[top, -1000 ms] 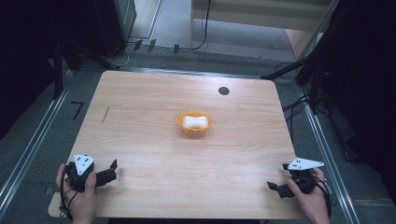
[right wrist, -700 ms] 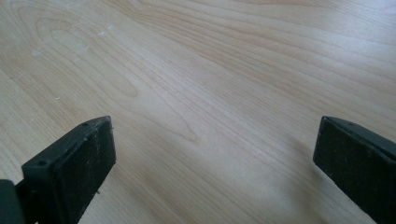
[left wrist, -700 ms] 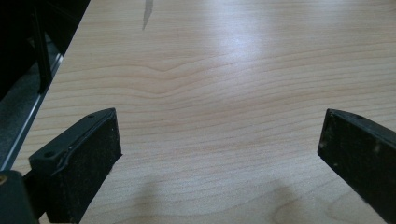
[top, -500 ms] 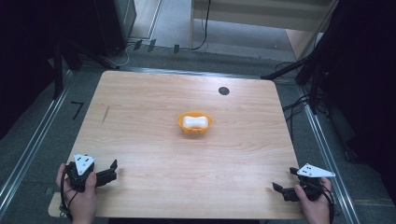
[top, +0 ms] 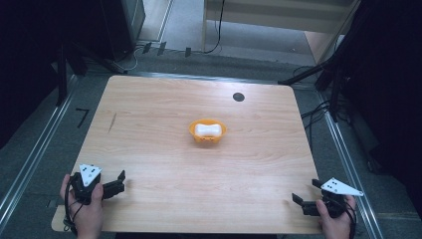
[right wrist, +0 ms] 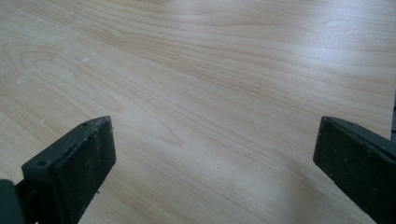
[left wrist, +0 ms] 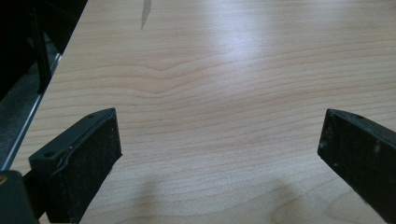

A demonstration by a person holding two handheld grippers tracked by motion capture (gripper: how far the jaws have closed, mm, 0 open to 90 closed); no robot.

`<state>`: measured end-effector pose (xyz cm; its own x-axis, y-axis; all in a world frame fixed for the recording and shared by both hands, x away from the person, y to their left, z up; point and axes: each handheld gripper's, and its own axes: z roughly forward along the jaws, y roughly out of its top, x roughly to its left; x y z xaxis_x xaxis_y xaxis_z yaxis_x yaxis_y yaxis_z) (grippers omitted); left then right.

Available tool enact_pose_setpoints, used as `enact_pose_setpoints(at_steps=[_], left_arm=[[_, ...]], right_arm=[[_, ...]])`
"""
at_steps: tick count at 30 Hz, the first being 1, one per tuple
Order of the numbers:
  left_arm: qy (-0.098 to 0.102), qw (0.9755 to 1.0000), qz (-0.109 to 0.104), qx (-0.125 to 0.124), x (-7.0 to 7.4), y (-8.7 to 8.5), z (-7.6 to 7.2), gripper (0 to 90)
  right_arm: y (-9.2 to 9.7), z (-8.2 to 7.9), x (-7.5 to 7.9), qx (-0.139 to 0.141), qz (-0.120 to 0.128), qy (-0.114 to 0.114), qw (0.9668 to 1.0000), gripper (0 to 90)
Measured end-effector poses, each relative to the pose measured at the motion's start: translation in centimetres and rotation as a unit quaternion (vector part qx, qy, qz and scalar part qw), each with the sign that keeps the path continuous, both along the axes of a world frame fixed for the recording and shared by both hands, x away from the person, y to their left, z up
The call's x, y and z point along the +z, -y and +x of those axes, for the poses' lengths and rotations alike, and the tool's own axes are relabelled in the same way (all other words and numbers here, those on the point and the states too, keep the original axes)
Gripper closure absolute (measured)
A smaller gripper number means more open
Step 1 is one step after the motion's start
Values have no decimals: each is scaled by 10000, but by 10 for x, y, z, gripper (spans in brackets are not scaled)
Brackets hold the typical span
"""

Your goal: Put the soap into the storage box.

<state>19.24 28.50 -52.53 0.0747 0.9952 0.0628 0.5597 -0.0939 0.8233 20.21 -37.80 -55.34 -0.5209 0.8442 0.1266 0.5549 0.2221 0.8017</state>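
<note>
1. Orange bowl [top: 207,132] w/ white bone-shaped item [top: 207,129] inside sat mid-table [top: 164,104].
2. Left claw [top: 120,181]: near-left corner, jaws wide apart, holding nothing.
3. Right claw [top: 301,195]: near-right corner, same.

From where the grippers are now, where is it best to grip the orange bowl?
Probably the near rim of the orange bowl, from above: it sits upright and open, a white object fills its middle, and both open grippers, left and right, are on that side.
</note>
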Motion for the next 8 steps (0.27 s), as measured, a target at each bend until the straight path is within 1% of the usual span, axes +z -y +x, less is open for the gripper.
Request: enact_pose_setpoints(at_steps=[4,5,6,8], left_arm=[[4,10000,-14,10,0,0,0,0],[1,10000,-18,10,0,0,0,0],[2,10000,-8,3,0,0,0,0],[1,10000,0,-29,0,0,0,0]], right_arm=[[-1,-1,0,21,-25,-14,10000,0],[-3,-1,0,9,-92,0,10000,0],[-3,-1,0,9,-92,0,10000,0],[-4,-1,0,30,-177,8,9998,0]])
